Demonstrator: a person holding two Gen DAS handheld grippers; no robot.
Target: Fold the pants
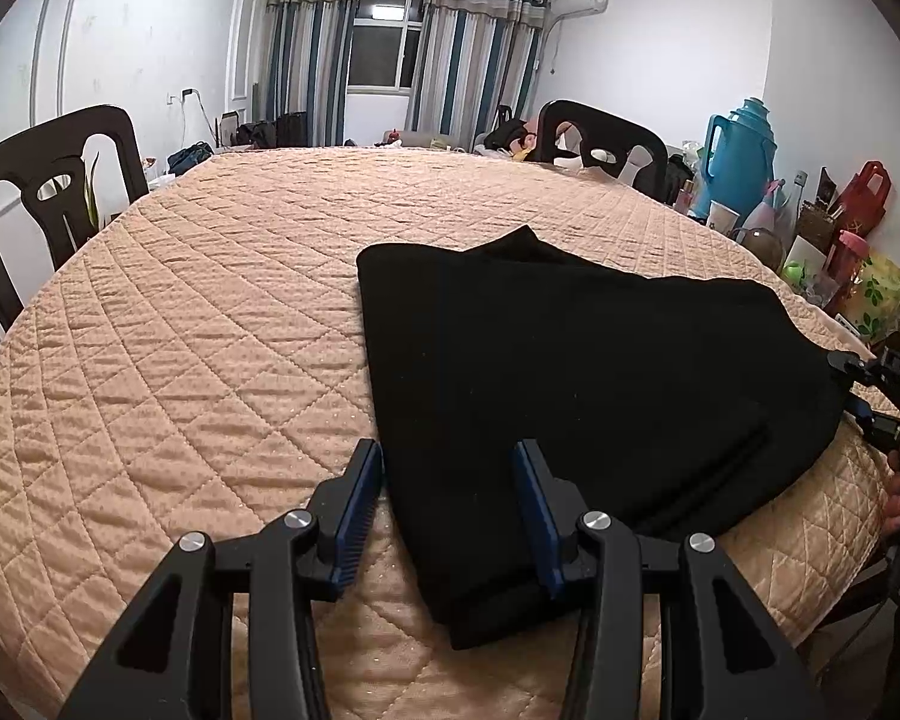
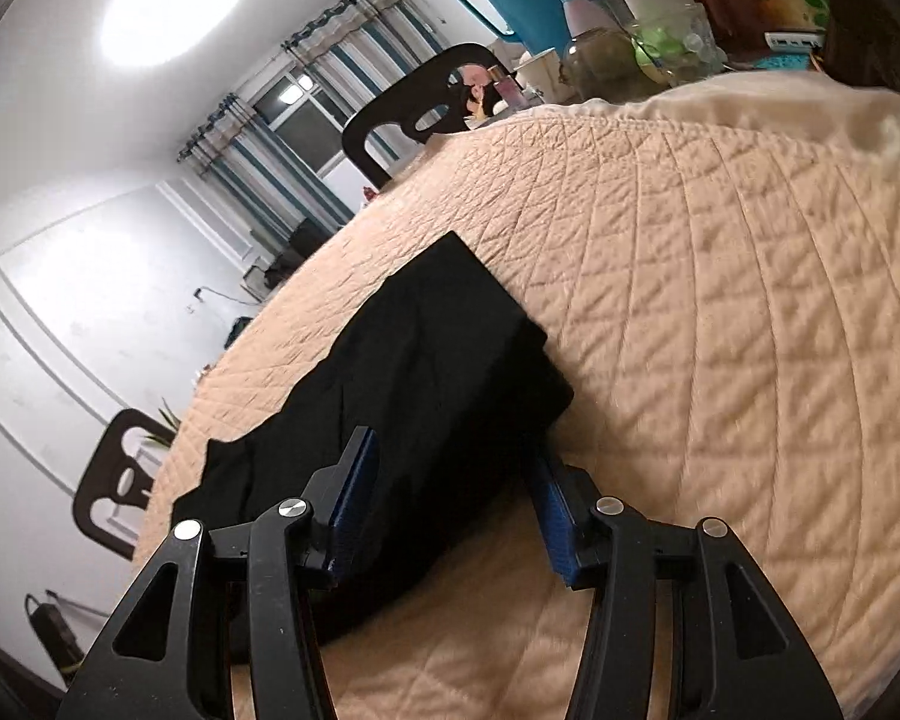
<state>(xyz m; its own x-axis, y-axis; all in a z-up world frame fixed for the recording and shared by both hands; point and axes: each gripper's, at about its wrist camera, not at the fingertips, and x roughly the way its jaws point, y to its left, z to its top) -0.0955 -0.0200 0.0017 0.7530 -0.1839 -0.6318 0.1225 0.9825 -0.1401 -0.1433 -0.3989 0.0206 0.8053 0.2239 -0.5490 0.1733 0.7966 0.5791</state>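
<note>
Both grippers spread wide at the near edges of the folded black pants.

The left gripper (image 1: 447,501) has its fingers (image 1: 360,492) wide apart and gripping nothing; the pants' (image 1: 570,390) near corner lies between them, seemingly lined up for a pinch. The right gripper (image 2: 456,501) is likewise fully parted and empty-handed, straddling the pants' (image 2: 426,372) other near edge, one finger over the cloth, the other beside it over the quilted cover (image 2: 720,300). Beyond the fingers, the pants lie flat in layers on the desk, apparently partway folded. Farther out stand dark chairs (image 1: 48,192) and a blue thermos jug (image 1: 738,156).
</note>
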